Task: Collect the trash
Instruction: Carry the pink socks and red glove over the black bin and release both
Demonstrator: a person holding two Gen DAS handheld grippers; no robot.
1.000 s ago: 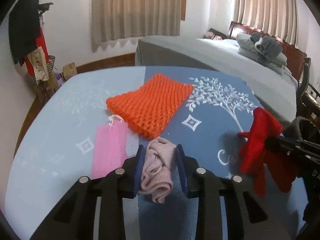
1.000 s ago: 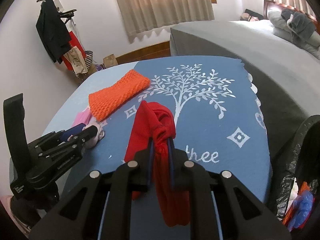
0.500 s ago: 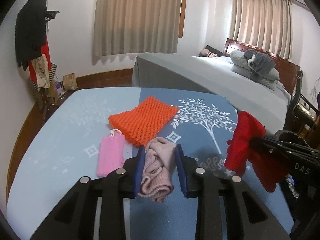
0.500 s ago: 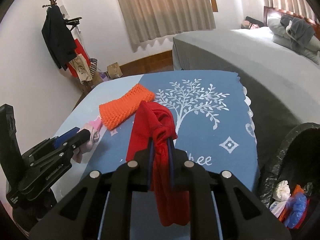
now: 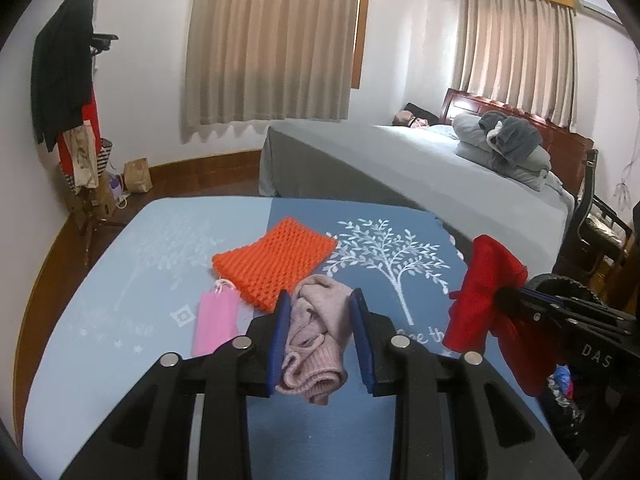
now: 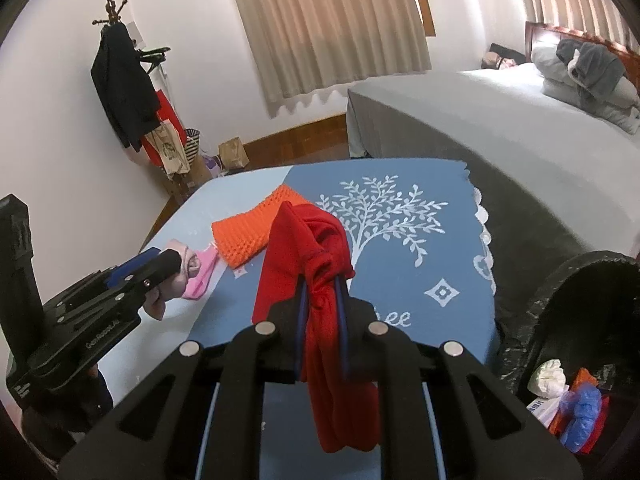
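Observation:
My left gripper (image 5: pixel 320 304) is shut on a crumpled pale pink knit sock (image 5: pixel 316 336), held above the blue table (image 5: pixel 120 280). My right gripper (image 6: pixel 322 284) is shut on a red cloth (image 6: pixel 304 240) that hangs down below its fingers. In the left wrist view the red cloth (image 5: pixel 488 280) hangs at the right in the right gripper. The right wrist view has the left gripper (image 6: pixel 176 260) at the left with the pink sock (image 6: pixel 180 272). On the table lie an orange knit pad (image 5: pixel 276 260) and a pink face mask (image 5: pixel 214 320). A black bin bag (image 6: pixel 568 320) gapes at the table's right end.
The bin bag holds white paper (image 6: pixel 548 374) and blue plastic (image 6: pixel 580 412). A grey bed (image 5: pixel 420 172) with pillows stands behind the table. A coat stand (image 5: pixel 68 92) with clothes and bags is by the left wall. A dark chair (image 5: pixel 592 220) is at the right.
Both grippers have risen with their cloths, so the table sits lower and farther off. The bin bag has come into the right wrist view. Neither grip changed.

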